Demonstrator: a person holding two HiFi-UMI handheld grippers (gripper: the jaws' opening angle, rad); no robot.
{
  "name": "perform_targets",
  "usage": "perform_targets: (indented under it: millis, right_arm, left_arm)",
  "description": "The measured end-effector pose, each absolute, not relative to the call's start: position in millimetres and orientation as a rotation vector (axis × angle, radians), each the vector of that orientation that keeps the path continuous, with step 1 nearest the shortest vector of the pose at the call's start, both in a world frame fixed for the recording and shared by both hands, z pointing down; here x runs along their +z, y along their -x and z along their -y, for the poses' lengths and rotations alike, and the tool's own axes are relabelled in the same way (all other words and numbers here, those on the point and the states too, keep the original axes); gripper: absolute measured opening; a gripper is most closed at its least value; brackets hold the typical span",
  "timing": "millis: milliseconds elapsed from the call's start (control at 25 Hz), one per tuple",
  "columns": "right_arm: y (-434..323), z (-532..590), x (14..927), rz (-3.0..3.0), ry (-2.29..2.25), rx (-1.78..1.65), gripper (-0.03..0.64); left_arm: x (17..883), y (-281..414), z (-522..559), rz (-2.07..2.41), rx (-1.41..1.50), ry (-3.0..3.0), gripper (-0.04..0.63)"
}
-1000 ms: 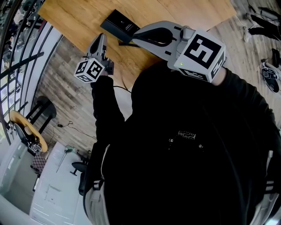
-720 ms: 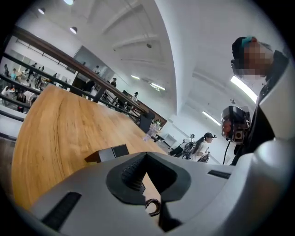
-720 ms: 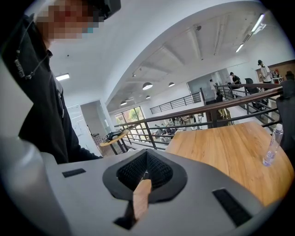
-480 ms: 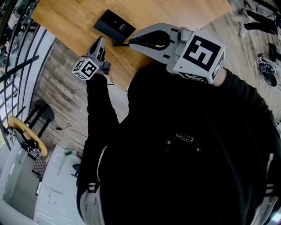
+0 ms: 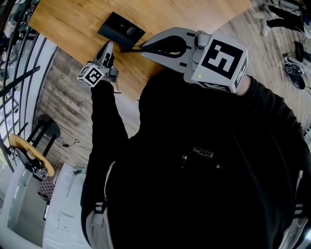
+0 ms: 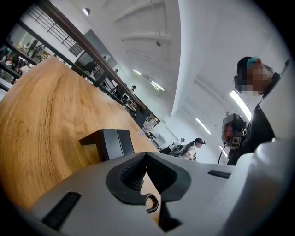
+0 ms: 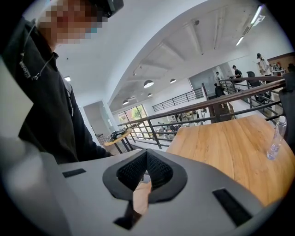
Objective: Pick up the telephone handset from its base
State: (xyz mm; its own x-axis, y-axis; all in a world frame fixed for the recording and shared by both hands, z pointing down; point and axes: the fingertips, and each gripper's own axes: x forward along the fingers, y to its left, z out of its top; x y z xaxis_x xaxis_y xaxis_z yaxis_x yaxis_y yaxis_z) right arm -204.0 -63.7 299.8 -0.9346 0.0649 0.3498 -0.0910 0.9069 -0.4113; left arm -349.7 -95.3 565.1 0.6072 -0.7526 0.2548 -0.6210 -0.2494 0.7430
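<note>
The black telephone (image 5: 120,30) lies flat on the wooden table (image 5: 194,12) near its left corner; I cannot tell the handset apart from the base. In the left gripper view the telephone (image 6: 108,143) sits just beyond the jaws, and a bit of coiled cord (image 6: 151,203) shows under them. My left gripper (image 5: 109,44) is shut and empty, low at the table's edge, just short of the phone. My left gripper (image 6: 146,154) has its pads together. My right gripper (image 5: 142,50) hovers beside the phone's near side, also shut with nothing held. My right gripper (image 7: 146,153) has its jaws closed too.
A clear water bottle (image 7: 275,138) stands on the table to the right. A metal railing (image 5: 19,73) runs along the table's left side, with a stool (image 5: 29,151) on the floor below. Shoes (image 5: 296,78) lie on the floor at the right.
My left gripper has sunk lower and rolled a little, ending closer to the table's edge beside the phone. The right gripper has stayed where it was. Both stayed shut.
</note>
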Motion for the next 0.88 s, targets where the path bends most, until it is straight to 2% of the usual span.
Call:
perform_targets:
  millis: [520, 560, 760, 880]
  right_arm:
    - [189, 64, 307, 2.682, -0.046, 0.661, 0.015]
    - [189, 65, 307, 2.683, -0.053, 0.664, 0.015]
    - [187, 68, 310, 2.680, -0.078, 0.679, 0.015]
    - [185, 69, 309, 2.677, -0.084, 0.677, 0.015]
  left_arm:
    - [596, 360, 98, 1.065, -0.188, -1.901, 0.008]
    - [598, 360, 99, 1.055, -0.194, -1.896, 0.043]
    - [611, 352, 95, 0.998, -0.184, -1.886, 0.131]
    - [616, 356, 94, 0.992, -0.237, -1.846, 0.129]
